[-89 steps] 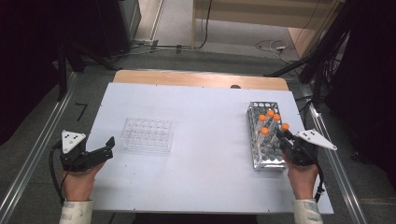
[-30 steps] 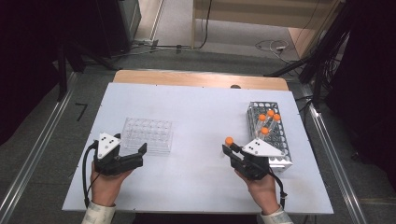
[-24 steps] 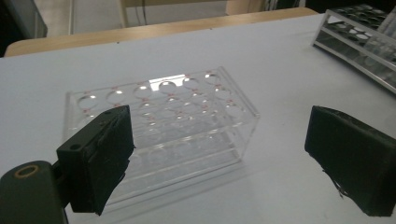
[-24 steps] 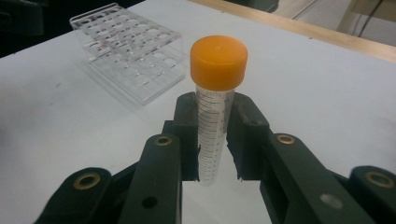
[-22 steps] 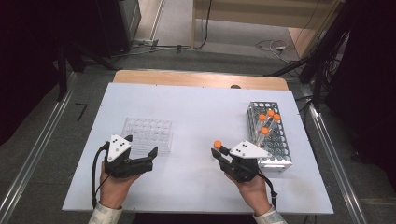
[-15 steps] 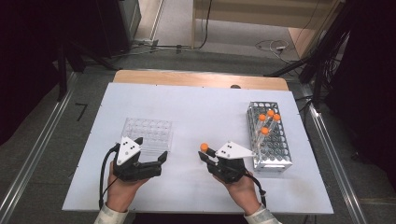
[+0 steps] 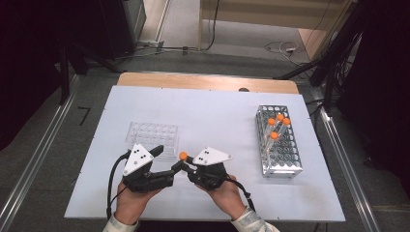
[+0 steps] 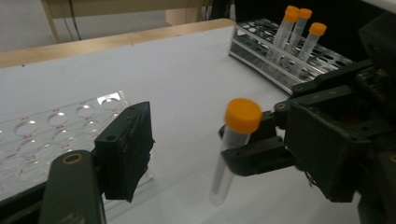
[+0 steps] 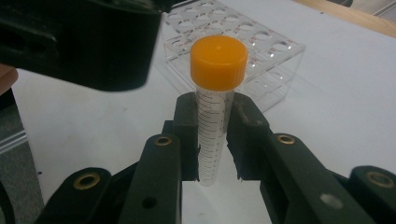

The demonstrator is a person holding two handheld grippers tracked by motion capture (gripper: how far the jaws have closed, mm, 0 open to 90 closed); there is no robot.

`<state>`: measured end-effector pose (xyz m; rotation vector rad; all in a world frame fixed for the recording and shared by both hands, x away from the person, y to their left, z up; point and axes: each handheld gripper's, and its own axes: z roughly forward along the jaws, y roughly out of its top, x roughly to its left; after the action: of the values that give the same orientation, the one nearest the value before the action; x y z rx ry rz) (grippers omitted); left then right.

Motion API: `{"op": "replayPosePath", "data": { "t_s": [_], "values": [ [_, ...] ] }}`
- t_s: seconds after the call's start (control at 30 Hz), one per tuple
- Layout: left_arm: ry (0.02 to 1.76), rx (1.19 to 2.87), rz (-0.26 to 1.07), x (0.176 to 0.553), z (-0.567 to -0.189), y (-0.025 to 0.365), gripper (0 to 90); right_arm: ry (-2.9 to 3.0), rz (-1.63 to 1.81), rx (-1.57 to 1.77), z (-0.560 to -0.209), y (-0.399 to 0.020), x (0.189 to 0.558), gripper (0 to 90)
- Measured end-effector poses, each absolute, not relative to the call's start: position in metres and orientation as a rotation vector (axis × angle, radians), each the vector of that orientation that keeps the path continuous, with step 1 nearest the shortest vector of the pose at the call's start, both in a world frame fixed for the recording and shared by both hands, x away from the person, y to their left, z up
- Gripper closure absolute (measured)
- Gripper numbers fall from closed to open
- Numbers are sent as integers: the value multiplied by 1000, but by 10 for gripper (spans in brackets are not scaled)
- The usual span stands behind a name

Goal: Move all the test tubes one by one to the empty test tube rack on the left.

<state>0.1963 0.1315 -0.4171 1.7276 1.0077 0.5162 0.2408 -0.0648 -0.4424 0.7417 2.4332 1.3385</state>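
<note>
One orange-capped tube [image 9: 215, 116] stands clamped in the right gripper [image 7: 183, 163]; at nine o'clock, the left gripper [image 7: 167, 162], jaws apart, has been closing.

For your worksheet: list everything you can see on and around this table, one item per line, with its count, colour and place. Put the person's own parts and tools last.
held tube: one, clear with orange cap, upright between the right gripper's pads, near the table's front.
racked tubes: four, clear with orange caps, far end of the metal rack.
metal rack: one, silver wire, right side of the table.
well plate: one, clear plastic, left of centre.
table: one, white top with a wooden far edge.
left gripper: one, black; its jaws have just been closing, not pressing the tube.
right gripper: one, black, clamped on the tube.
hands: two, at the near edge.
</note>
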Motion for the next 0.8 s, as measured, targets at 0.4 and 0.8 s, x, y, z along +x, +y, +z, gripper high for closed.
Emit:
{"op": "replayPosePath", "data": {
  "t_s": [0.4, 0.8],
  "values": [
    [966, 1755, 514, 197, -421, 130, 607, 2456, 1356, 699, -440, -49, 236, 721],
    [974, 1756, 520, 198, -425, 134, 675, 2454, 1369, 706, -441, -47, 237, 721]
  ]
}}
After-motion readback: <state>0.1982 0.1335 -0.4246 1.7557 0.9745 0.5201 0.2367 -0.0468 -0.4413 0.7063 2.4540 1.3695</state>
